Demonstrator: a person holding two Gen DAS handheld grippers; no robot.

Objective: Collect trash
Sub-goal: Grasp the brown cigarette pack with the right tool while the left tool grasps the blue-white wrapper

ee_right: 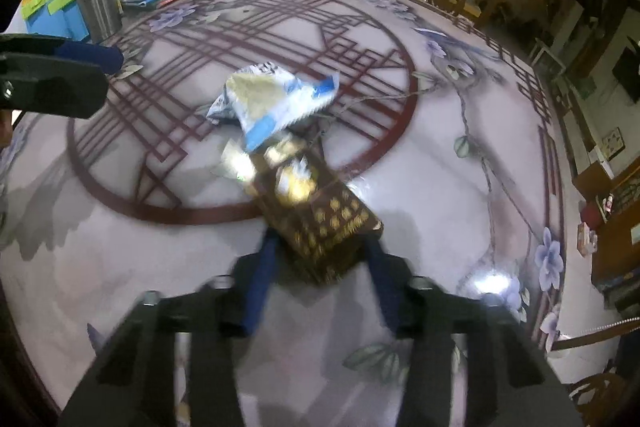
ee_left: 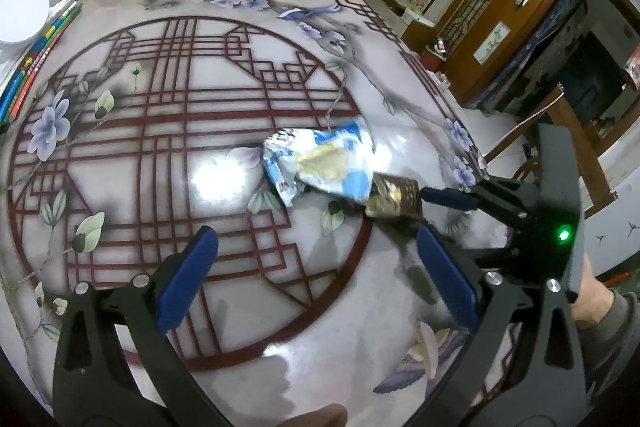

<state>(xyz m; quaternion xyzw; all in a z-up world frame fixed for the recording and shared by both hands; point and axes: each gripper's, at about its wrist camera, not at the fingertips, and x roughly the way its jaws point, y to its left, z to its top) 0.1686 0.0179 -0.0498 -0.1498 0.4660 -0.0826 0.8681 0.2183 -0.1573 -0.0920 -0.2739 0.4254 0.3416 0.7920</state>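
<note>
Glossy patterned table (ee_left: pixel 168 155); right gripper (ee_right: pixel 320 259) pinches brown box (ee_right: pixel 324 227) (crumpled).

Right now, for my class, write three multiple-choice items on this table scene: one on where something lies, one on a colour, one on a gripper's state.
1. Where does the crumpled blue-and-white plastic wrapper lie?
A. on the patterned round table
B. on the floor
C. inside the steel cup

2. What colour are the pads on the left gripper?
A. red
B. blue
C. yellow

3. What is the state of the right gripper?
A. wide open over bare table
B. out of sight
C. closed on the brown packet with gold print

Answers:
1 A, the wrapper rests on the table's red lattice pattern.
2 B, both pads show blue in the left wrist view.
3 C, the packet sits pinched between its two fingers in both views.
</note>
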